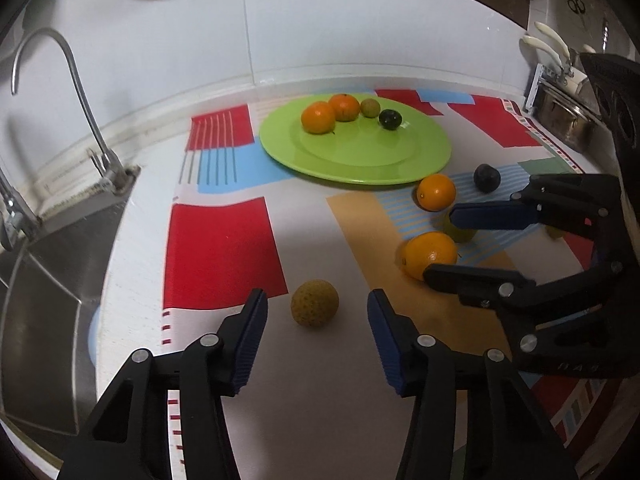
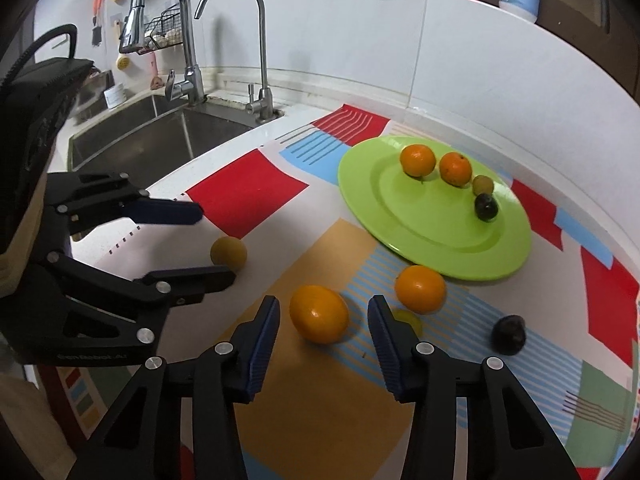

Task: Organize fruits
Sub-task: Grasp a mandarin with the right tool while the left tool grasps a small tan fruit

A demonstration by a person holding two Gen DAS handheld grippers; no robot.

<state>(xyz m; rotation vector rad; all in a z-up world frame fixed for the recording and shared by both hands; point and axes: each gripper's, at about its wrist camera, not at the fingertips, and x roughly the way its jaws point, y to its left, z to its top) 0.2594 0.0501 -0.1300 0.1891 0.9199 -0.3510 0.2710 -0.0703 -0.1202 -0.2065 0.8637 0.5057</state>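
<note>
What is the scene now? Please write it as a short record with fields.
surface: patterned mat on counter beside sink
plate: green plate, holds two oranges, one small green fruit, one dark fruit
left gripper: open, yellowish round fruit between its fingers, not pressed
right gripper: open, large orange between its fingers, not pressed
loose on mat: another orange, dark plum

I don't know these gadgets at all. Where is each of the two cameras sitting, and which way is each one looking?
Left wrist view: it rides on the left tool, looking down along its fingers at a yellowish fruit; the right tool shows at its right.
Right wrist view: it rides on the right tool, aimed down at a large orange; the left tool shows at its left, the sink behind.
Shared: the green plate with four fruits on it, and the patterned mat.
</note>
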